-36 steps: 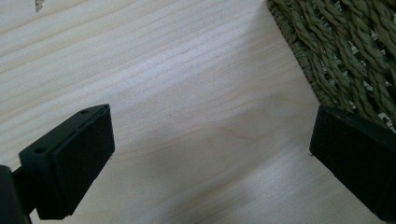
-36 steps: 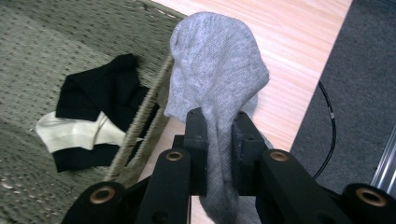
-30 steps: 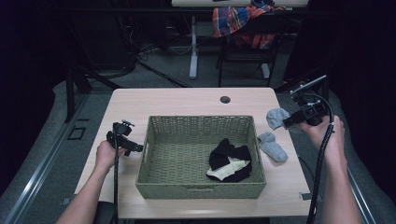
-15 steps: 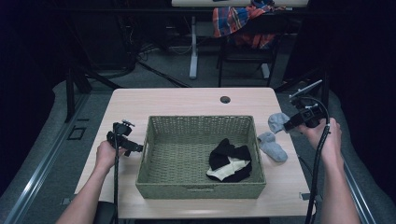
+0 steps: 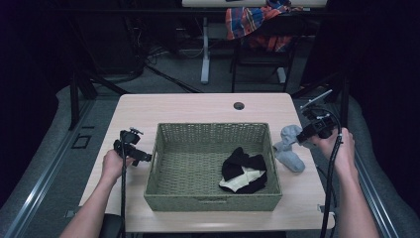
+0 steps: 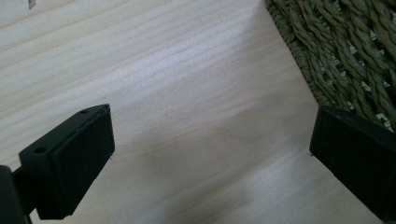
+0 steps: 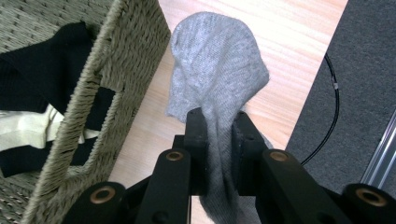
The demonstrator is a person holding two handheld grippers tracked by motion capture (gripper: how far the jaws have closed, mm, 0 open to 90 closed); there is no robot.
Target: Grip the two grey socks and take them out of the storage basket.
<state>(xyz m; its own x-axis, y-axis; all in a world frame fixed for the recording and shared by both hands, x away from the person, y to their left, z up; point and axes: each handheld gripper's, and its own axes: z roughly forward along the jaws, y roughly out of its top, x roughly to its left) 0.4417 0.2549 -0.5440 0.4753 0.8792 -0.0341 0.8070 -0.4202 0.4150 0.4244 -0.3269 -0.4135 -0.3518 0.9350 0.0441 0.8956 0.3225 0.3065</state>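
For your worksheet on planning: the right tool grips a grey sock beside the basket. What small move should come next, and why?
Probably lift the right tool and carry it over the basket rim: the grey sock is clamped but hangs outside the wall, above the table.

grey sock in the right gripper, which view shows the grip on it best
The right gripper view: the grey sock is pinched between the right gripper jaws, hanging beside the basket. The high view shows the sock small at that gripper, so the pinch is hard to read. The left gripper view looks at the table and the basket's corner.
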